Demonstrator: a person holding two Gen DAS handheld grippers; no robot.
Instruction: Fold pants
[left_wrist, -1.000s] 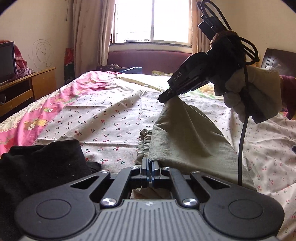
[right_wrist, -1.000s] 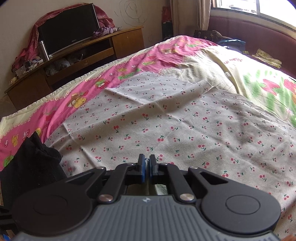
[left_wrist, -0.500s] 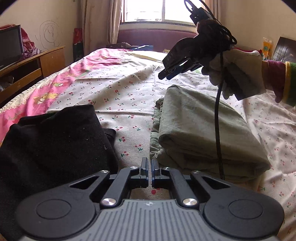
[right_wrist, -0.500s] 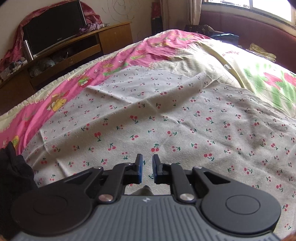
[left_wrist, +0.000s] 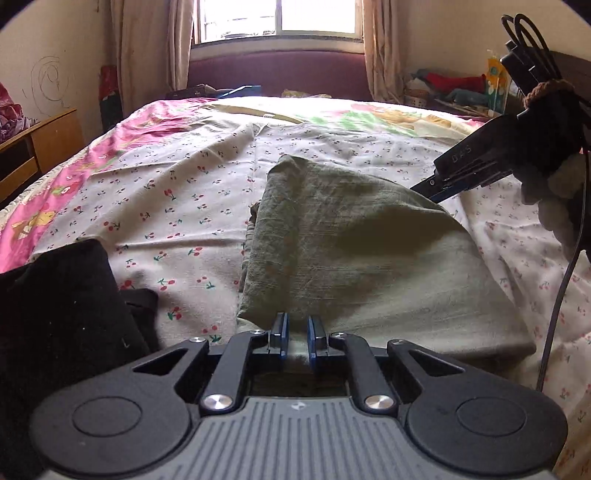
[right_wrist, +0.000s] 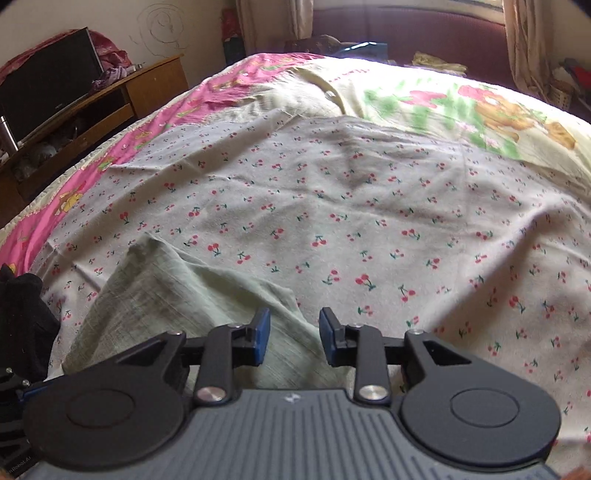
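The left tongs (left_wrist: 295, 338) sit at the near edge of the olive-green pants (left_wrist: 354, 251), their blue pads a small gap apart with fabric showing between them; whether they pinch the cloth cannot be told, though they look parted rather than clamped. The right tongs (right_wrist: 293, 338) are clearly spread wide over a far corner of the pants (right_wrist: 177, 295), holding nothing. The pants lie as a folded bundle on the cherry-print sheet (left_wrist: 177, 206) in the middle of the bed, a black garment (left_wrist: 55, 314) well to their left. By appearance the fold is laid down and both tools are placed at opposite edges to let go or to press it flat. In the left view the right tongs (left_wrist: 430, 186) come in low from the right, angled down so the tip meets the bundle's far edge, the gloved hand (left_wrist: 554, 192) raised behind it with a cable trailing down.
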